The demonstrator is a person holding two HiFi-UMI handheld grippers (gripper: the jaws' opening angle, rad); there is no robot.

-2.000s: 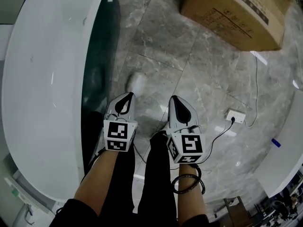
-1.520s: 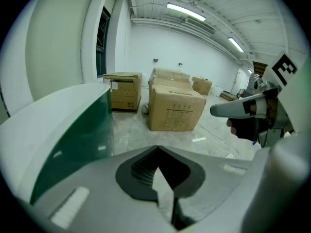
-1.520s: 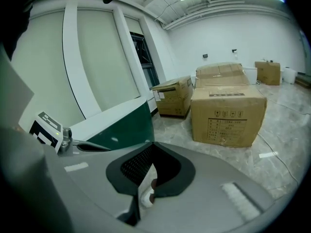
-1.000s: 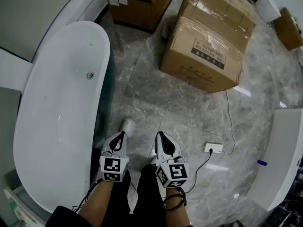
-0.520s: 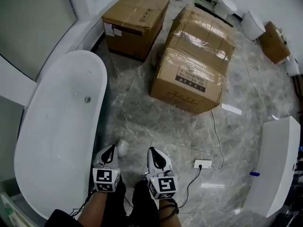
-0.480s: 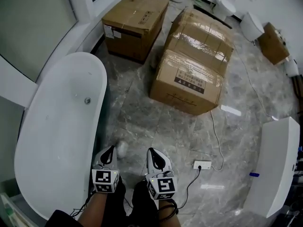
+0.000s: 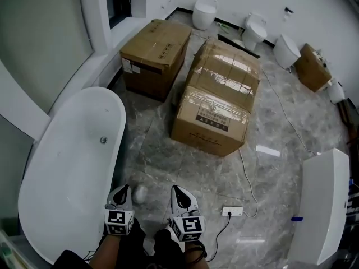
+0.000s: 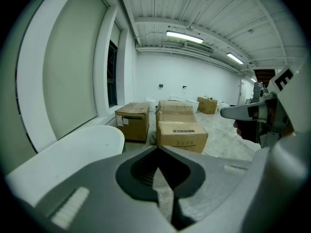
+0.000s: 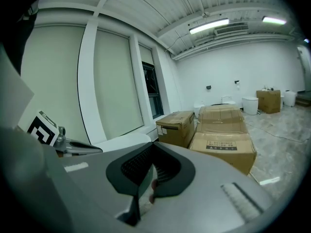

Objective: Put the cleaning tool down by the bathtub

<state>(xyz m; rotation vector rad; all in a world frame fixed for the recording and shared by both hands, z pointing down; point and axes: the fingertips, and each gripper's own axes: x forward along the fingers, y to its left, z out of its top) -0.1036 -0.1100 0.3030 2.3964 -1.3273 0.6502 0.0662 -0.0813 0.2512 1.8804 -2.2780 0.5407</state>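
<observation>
A small whitish cleaning tool lies on the grey marble floor right beside the white bathtub, which fills the left of the head view. My left gripper is held above the floor just left of the tool, its jaws together and empty. My right gripper is a short way right of the tool, also shut with nothing in it. The left gripper view shows the shut left gripper with the bathtub beyond. The right gripper view shows the shut right gripper.
Two large cardboard boxes stand ahead on the floor. A white power strip with a cable lies to the right. A second white tub is at the far right. Toilets line the back wall.
The head view has pulled up and back, so the boxes and room came into sight. Both grippers stay shut side by side. The tool stays on the floor by the bathtub.
</observation>
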